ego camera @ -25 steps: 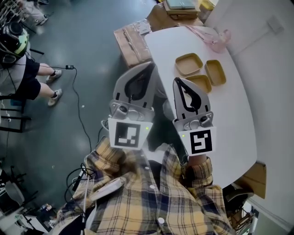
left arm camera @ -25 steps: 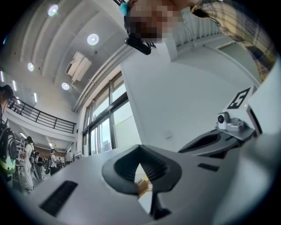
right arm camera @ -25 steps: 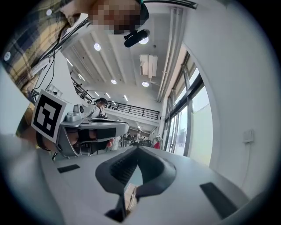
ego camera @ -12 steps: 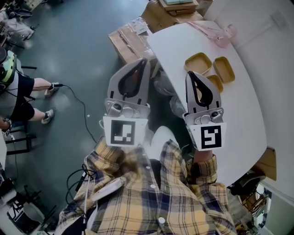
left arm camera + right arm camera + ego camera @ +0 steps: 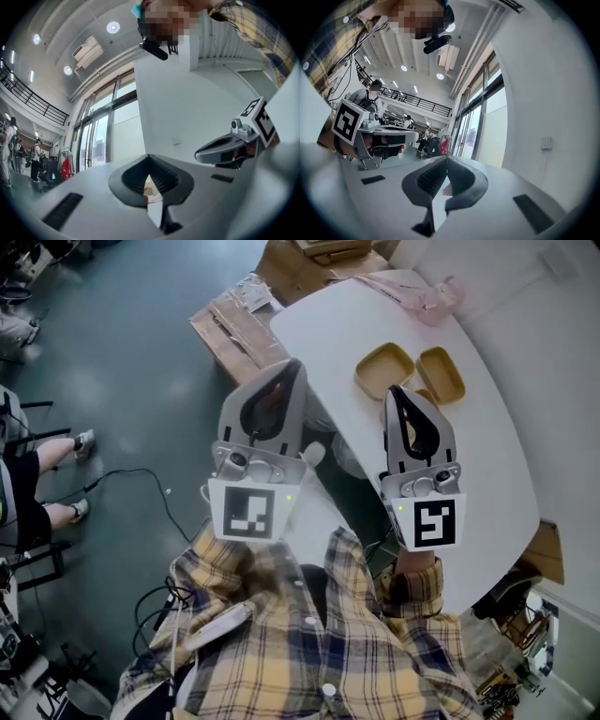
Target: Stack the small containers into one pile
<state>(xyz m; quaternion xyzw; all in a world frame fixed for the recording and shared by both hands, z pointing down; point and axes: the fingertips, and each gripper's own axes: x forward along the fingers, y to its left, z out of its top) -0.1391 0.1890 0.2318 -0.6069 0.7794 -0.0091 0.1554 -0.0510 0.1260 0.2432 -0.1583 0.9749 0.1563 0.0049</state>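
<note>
In the head view, small tan containers lie on the white table (image 5: 487, 474): one (image 5: 384, 369) at the left, one (image 5: 441, 374) at the right, and a third (image 5: 429, 397) mostly hidden behind my right gripper (image 5: 397, 393). That gripper is shut and empty, its tip over the containers. My left gripper (image 5: 291, 367) is shut and empty, held left of the table's edge over the floor. Both gripper views point upward at walls and ceiling; each shows its own jaws (image 5: 149, 157) (image 5: 447, 158) closed, with nothing between them.
Flattened cardboard boxes (image 5: 234, 320) lie on the floor beyond the table's far left edge. A pink thing (image 5: 422, 296) sits at the table's far end. A seated person's legs (image 5: 47, 474) and a cable (image 5: 131, 474) are at the left on the floor.
The view has shifted, so the table and containers sit slightly further left in the picture. Both grippers stay shut and raised in much the same pose.
</note>
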